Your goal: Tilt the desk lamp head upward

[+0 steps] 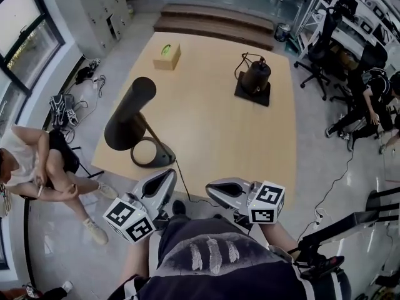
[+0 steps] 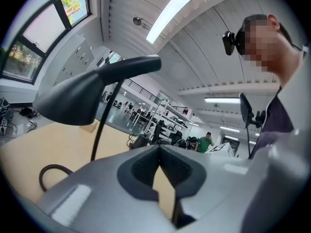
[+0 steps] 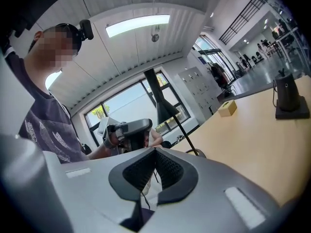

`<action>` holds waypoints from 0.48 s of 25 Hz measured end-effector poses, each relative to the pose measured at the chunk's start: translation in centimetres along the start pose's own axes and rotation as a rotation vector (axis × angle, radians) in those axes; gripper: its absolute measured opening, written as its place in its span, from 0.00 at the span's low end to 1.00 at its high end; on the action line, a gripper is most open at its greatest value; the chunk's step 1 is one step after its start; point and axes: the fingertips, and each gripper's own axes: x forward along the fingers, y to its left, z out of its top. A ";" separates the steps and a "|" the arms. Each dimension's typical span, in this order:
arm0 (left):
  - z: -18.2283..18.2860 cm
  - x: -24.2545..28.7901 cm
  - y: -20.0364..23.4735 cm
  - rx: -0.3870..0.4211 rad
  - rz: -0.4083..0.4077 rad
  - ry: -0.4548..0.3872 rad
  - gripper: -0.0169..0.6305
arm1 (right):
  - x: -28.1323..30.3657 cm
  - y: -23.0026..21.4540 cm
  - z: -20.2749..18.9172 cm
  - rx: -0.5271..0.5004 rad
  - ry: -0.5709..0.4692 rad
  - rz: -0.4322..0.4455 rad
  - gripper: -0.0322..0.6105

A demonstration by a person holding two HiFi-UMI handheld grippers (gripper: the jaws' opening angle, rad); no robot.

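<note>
Approach stage. Left tool (image 1: 167,179) and right tool (image 1: 215,191) both pressed together, empty; desk lamp head (image 1: 128,117) ahead, untouched. Next: reach in, nudge head's low end upward.

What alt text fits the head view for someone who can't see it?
A black desk lamp stands near the front edge of a wooden table, head angled down. The left tongs and right tongs hover shut and empty just before it. A small box sits farther back.
</note>
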 end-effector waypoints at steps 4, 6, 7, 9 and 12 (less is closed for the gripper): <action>0.0 -2.7 4.2 -0.015 0.014 0.012 0.03 | 4.0 -0.1 -0.1 -0.041 0.055 -0.040 0.05; 0.0 -3.6 6.1 -0.005 0.019 0.017 0.03 | 5.4 -0.5 -0.1 -0.059 0.071 -0.073 0.05; 0.3 -4.1 7.0 -0.004 0.020 0.011 0.03 | 6.0 -0.7 0.0 -0.064 0.075 -0.085 0.05; 1.2 -5.3 8.6 -0.015 0.032 -0.013 0.03 | 7.3 -0.9 0.4 -0.062 0.081 -0.095 0.05; 2.0 -7.2 10.8 -0.040 0.062 -0.039 0.03 | 9.5 -1.1 0.8 -0.052 0.095 -0.100 0.05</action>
